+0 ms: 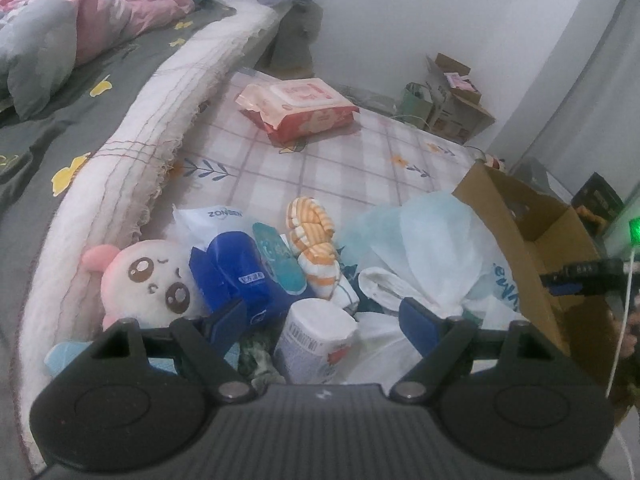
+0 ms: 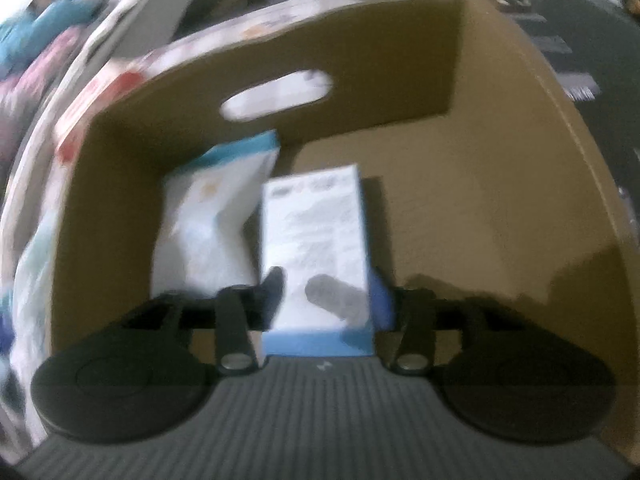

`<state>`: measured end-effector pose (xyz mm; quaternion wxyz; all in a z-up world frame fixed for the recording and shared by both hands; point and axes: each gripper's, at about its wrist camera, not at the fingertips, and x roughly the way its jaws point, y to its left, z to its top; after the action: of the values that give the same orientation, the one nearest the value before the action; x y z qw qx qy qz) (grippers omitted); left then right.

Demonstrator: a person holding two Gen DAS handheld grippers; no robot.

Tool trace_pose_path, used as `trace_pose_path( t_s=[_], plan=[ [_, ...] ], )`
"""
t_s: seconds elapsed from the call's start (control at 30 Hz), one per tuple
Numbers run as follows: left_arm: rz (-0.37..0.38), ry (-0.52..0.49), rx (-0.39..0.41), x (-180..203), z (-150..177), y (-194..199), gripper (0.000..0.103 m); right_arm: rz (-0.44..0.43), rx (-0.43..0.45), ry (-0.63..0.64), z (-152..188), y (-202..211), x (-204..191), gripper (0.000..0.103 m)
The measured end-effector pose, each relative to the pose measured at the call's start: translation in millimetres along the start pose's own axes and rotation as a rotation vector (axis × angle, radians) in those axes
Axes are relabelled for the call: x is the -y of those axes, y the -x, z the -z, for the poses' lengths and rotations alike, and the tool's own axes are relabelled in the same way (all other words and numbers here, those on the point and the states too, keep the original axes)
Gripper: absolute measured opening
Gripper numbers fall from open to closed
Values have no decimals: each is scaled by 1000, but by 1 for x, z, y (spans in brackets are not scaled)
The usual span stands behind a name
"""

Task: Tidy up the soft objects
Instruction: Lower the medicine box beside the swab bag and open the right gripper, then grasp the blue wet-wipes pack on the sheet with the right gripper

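Pink-eared plush (image 1: 144, 280), striped socks (image 1: 314, 240) lie heaped; white-blue packet (image 2: 316, 248) upright inside cardboard box (image 2: 500, 208)

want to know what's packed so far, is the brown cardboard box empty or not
Not empty: the brown cardboard box holds a white-and-teal pack, and the right gripper holds a white-and-blue pack inside it.
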<state>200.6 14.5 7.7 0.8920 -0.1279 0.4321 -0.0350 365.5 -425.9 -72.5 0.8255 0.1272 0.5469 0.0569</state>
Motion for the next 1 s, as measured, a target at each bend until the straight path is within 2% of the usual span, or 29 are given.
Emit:
trace_pose_path(
  t_s=[0.03,0.1,0.23,0.3,0.37,0.47,0.73,0.8,0.87,1.0],
  plan=[
    [0,-5,2,1,0,-1,84,12,-3,42,5,3,-6,69],
    [2,-16,5,2,0,-2,84,43,-20,114,15,2,-15,76],
    [18,-17,0,3,1,-3,84,101,-63,174,26,-14,-23,73],
    [18,-18,5,3,1,-2,84,73,-58,133,23,-16,-20,63],
    [19,-15,9,0,2,1,84,81,-38,101,15,-14,-17,54],
    [29,-6,9,-8,5,3,84,71,-25,79,5,-15,-15,50],
    [25,6,29,-15,9,13,85,45,-24,103,-3,-22,-16,51],
    [34,2,47,-16,10,18,86,48,-15,108,-2,-18,-16,54],
    [49,2,60,-15,11,22,87,45,4,109,-1,-9,-17,62],
    [67,-8,110,-14,13,34,91,26,51,95,-3,15,-21,67]
  ],
)
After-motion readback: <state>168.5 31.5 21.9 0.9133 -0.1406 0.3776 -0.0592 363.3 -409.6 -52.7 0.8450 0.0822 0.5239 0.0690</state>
